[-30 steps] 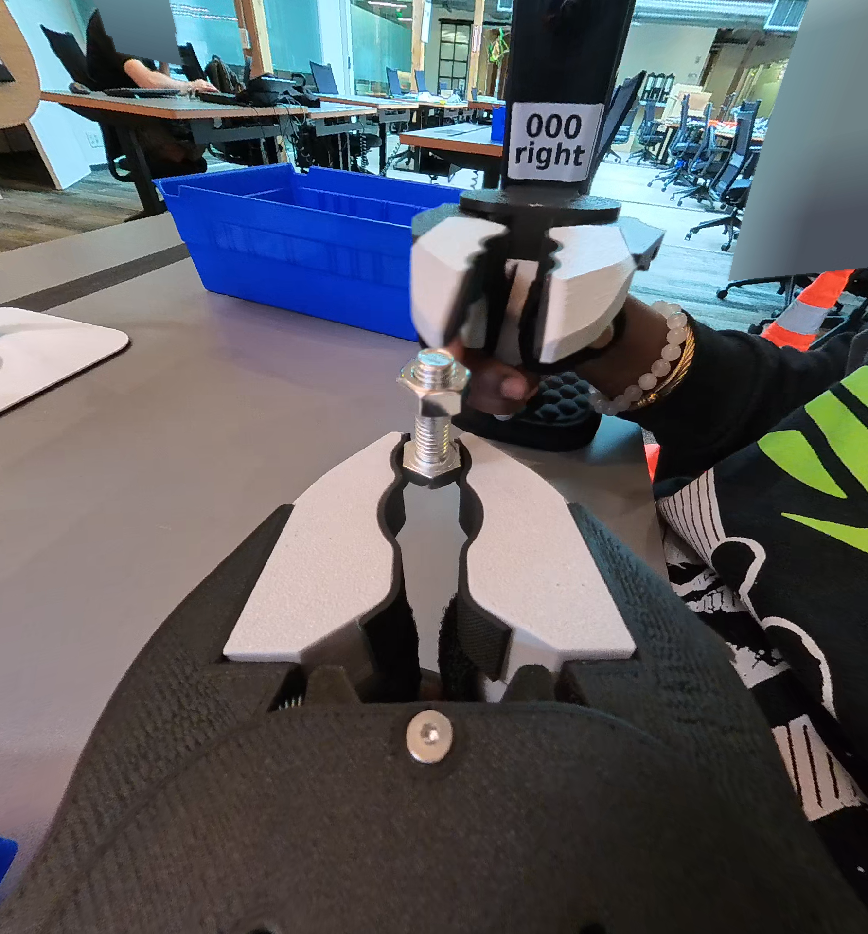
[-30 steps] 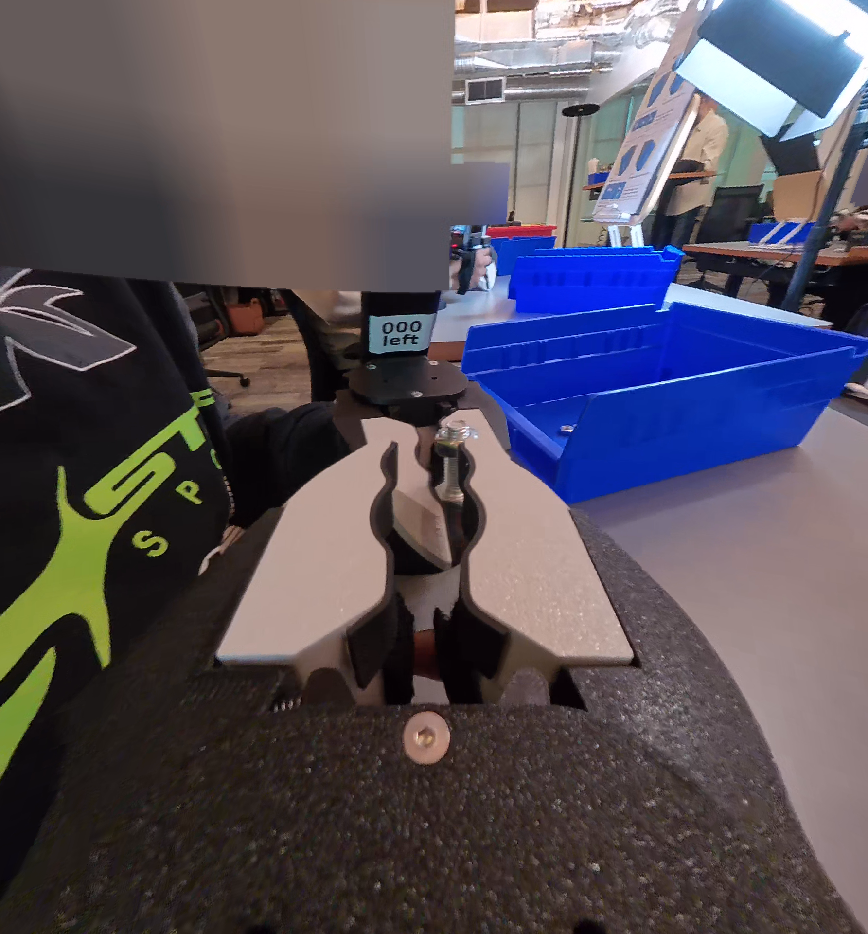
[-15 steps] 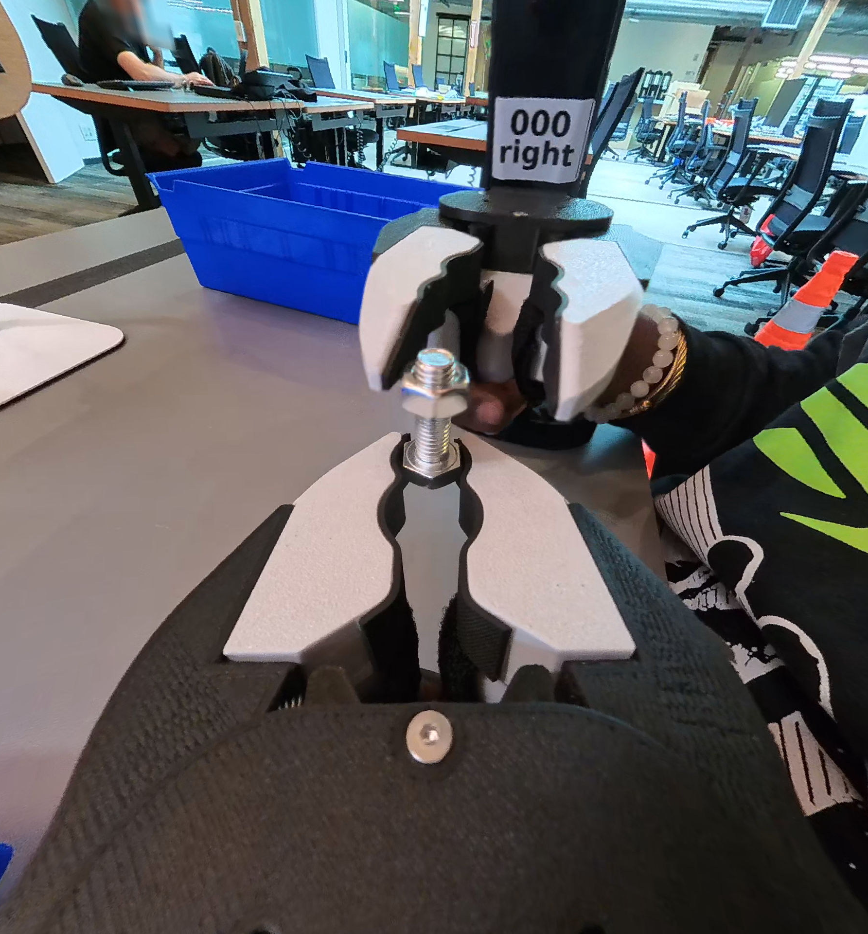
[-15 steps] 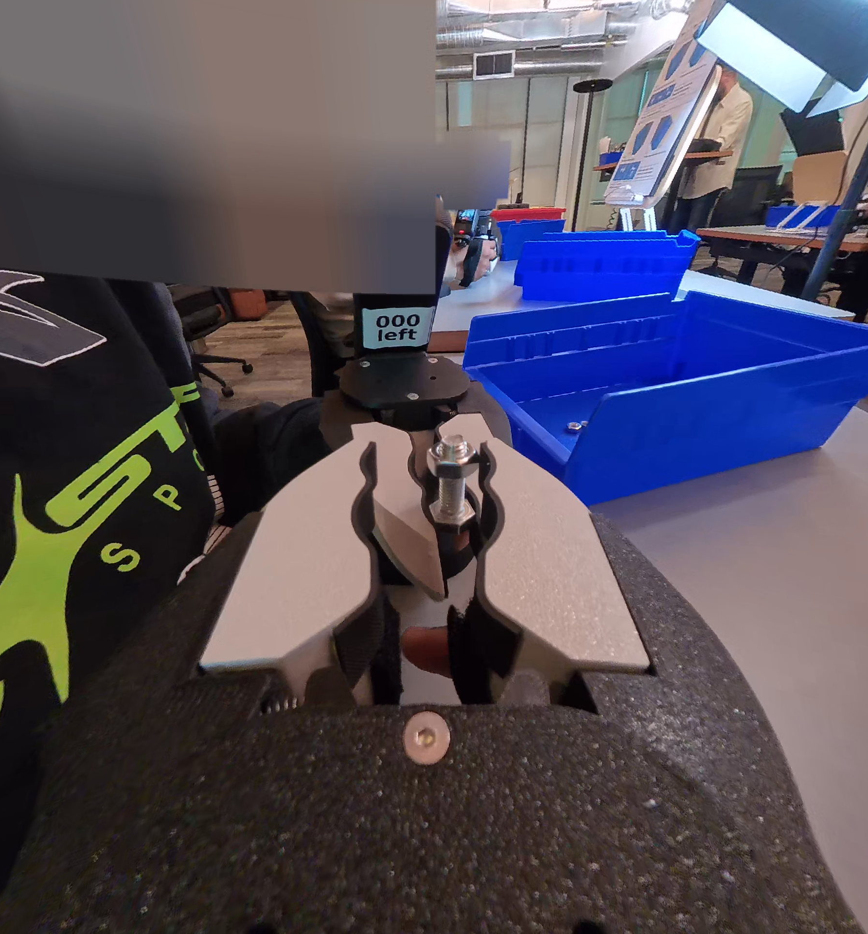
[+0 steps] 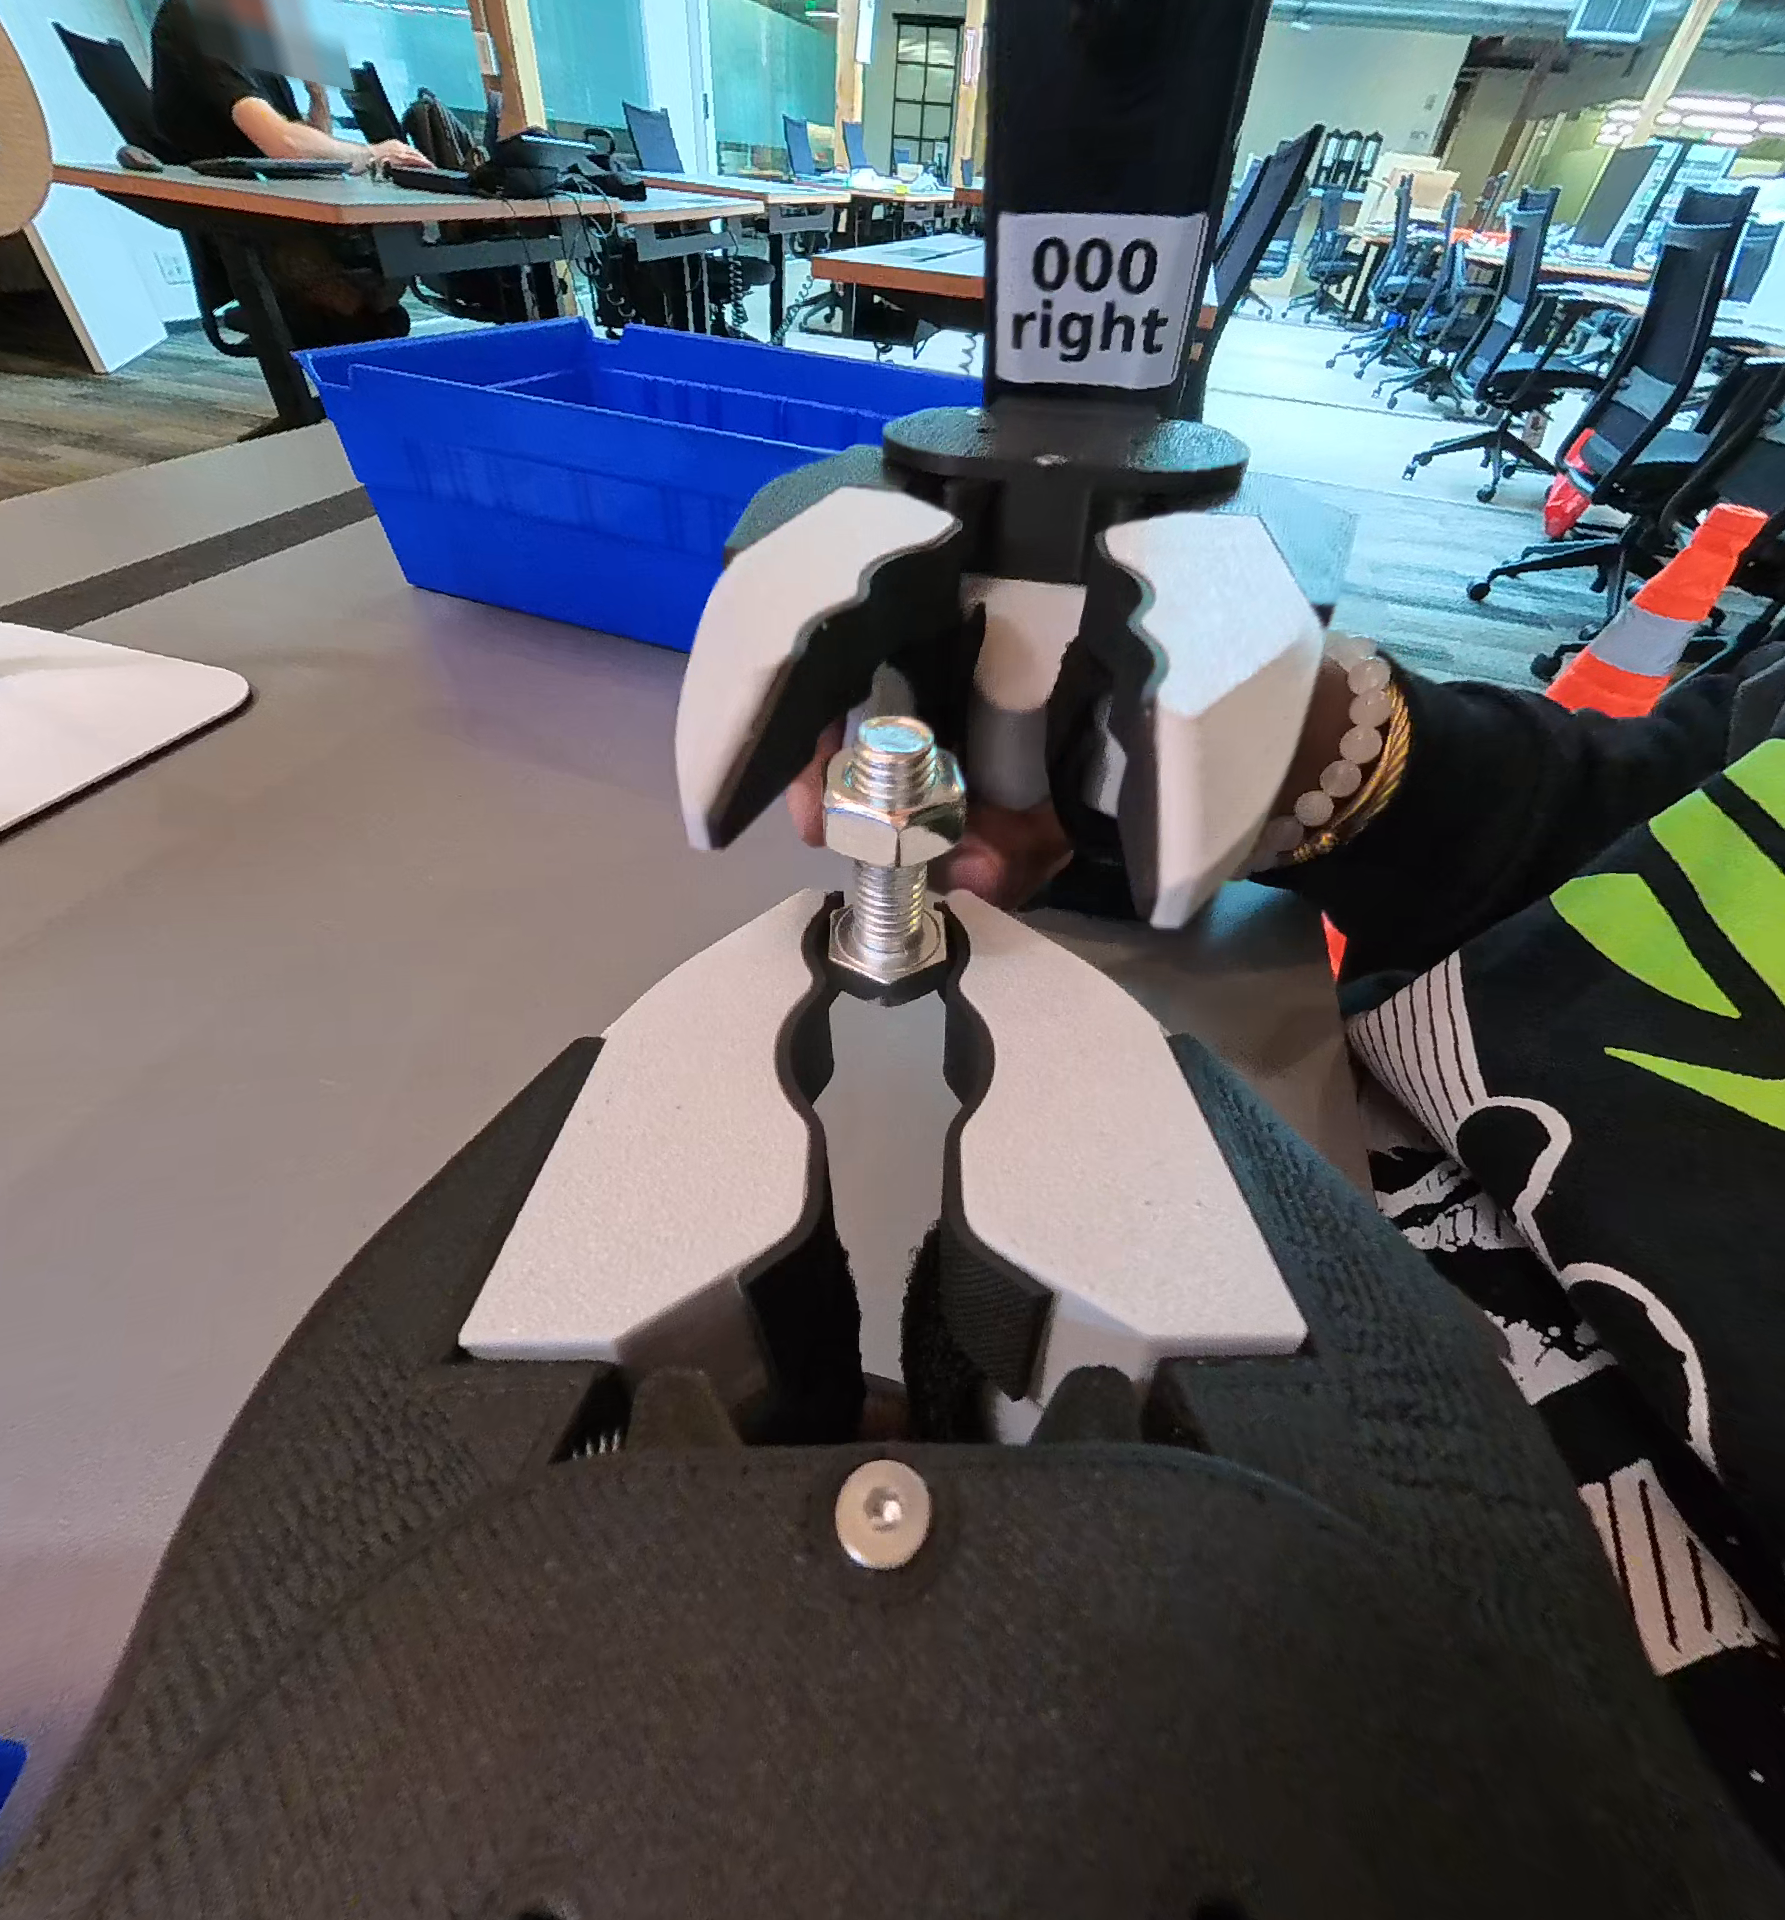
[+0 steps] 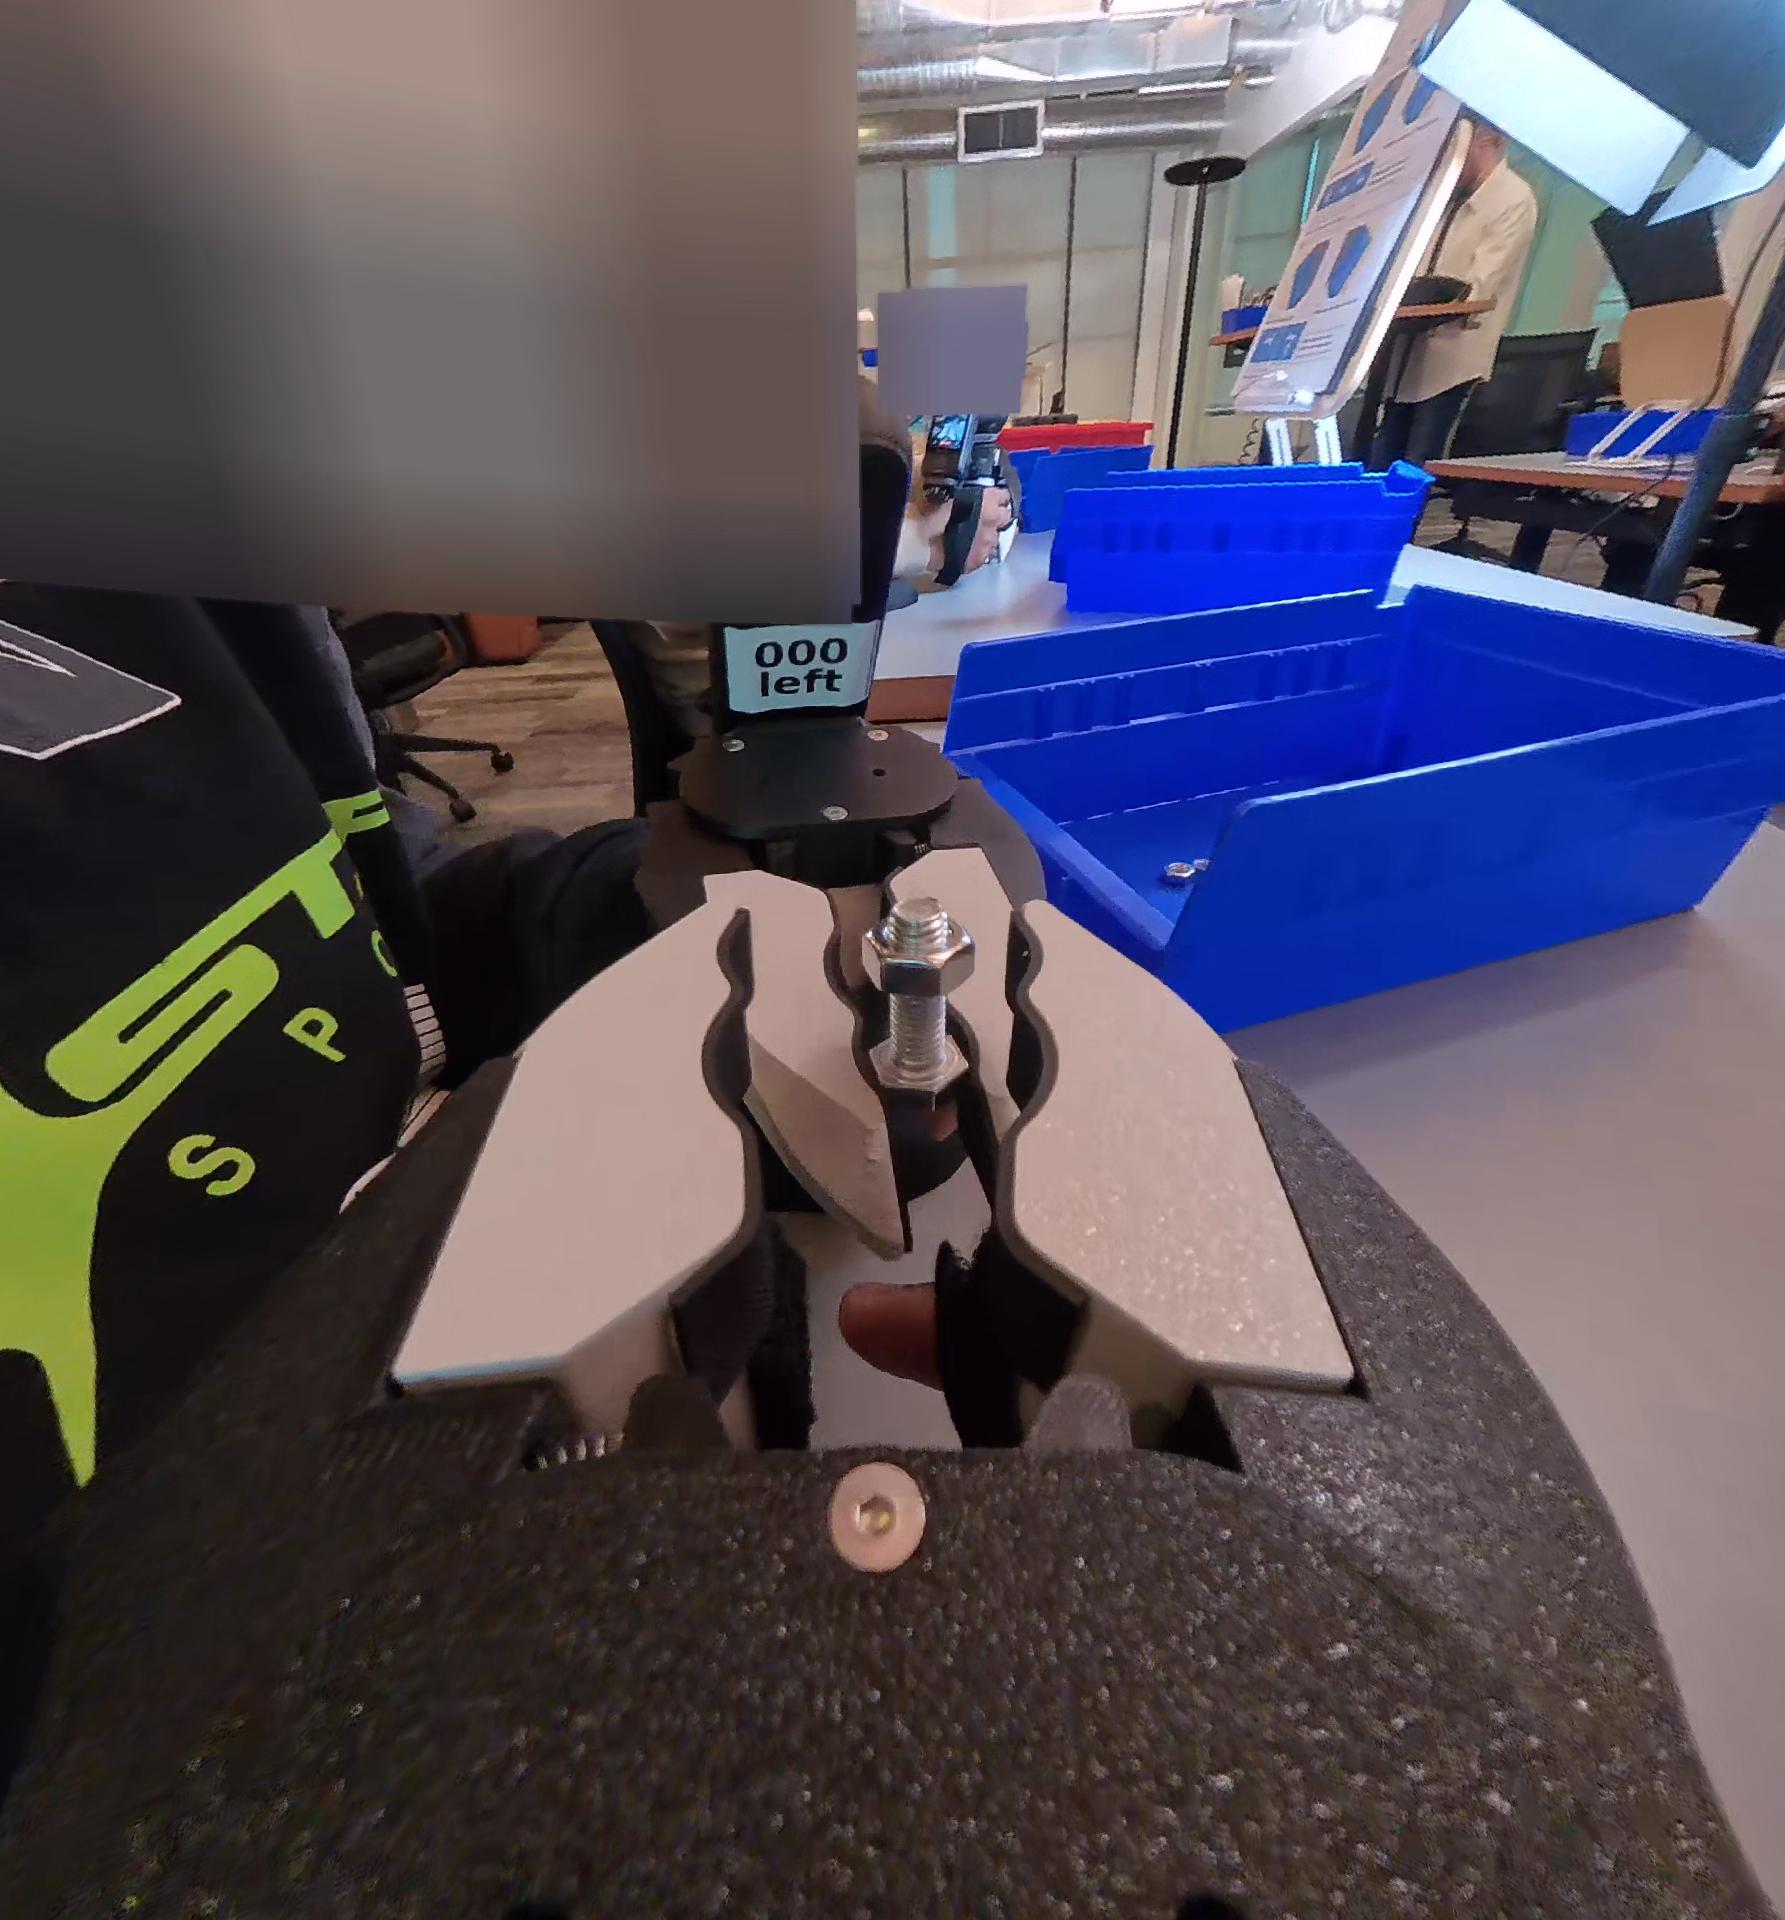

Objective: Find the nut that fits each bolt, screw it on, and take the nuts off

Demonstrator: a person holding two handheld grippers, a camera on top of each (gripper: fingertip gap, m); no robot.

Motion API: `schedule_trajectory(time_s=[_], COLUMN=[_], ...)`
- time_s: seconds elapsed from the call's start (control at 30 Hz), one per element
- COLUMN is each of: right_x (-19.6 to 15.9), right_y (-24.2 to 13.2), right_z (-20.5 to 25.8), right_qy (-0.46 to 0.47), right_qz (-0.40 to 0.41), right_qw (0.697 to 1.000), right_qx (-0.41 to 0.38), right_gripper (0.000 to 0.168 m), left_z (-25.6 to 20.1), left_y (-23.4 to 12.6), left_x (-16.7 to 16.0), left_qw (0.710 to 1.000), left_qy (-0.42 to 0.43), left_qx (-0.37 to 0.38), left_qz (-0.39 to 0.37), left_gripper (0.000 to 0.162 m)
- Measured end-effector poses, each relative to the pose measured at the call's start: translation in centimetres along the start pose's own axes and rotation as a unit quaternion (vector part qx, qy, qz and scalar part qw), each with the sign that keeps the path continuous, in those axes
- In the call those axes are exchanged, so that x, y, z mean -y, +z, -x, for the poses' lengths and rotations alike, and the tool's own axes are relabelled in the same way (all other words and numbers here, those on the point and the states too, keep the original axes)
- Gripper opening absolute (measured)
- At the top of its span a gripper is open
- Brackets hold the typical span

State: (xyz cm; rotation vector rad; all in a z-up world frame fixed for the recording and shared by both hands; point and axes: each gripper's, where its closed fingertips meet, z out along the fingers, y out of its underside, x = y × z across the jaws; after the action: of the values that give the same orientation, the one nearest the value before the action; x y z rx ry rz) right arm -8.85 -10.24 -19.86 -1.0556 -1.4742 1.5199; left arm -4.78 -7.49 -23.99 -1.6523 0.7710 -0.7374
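A steel hex nut (image 5: pixel 894 808) sits near the tip of an upright bolt (image 5: pixel 886 914), rigid and slick, best gripped across its flats; the left gripper (image 5: pixel 886 961) pinches the bolt's head, the right gripper (image 5: pixel 929 727) spread around the nut above the grey table (image 5: pixel 296 883)

We hold the left tool (image 5: pixel 886 951) level, its fingers closed tight at the tips. Facing it, our right tool (image 5: pixel 919 821) is spread wide, fingers (image 5: pixel 784 644) parted, with our right hand (image 5: pixel 1002 847) gripping behind it, wrist bent.
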Motion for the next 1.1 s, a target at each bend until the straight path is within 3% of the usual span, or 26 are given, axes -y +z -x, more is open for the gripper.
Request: schedule_trajectory(time_s=[0.2,0.37,0.7,1.0,1.1], right_x=[0.1,0.6,0.1,0.3,0.4], right_y=[-0.8,-2.6,-0.4,-1.5,-2.2], right_z=[0.1,0.5,-0.1,0.1,0.7], right_qy=[-0.001,0.008,0.000,-0.001,0.000], right_qz=[-0.002,-0.022,-0.006,-0.009,-0.009], right_qw=[1.000,1.000,1.000,1.000,1.000], right_qx=[-0.002,0.003,-0.005,-0.009,0.005], right_gripper=[0.038,0.020,0.044,0.035,0.022], left_z=[0.0,0.1,0.0,0.1,0.1], left_y=[0.0,-0.1,0.0,0.0,0.0], left_x=[0.1,0.1,0.0,0.1,0.1], left_qw=[1.000,1.000,1.000,1.000,1.000], left_qy=[-0.002,-0.003,0.000,-0.002,-0.002], left_qx=[0.001,0.002,0.000,0.002,0.003], left_qz=[-0.002,-0.002,0.002,0.000,0.001], left_gripper=[0.017,0.017,0.017,0.017,0.017])
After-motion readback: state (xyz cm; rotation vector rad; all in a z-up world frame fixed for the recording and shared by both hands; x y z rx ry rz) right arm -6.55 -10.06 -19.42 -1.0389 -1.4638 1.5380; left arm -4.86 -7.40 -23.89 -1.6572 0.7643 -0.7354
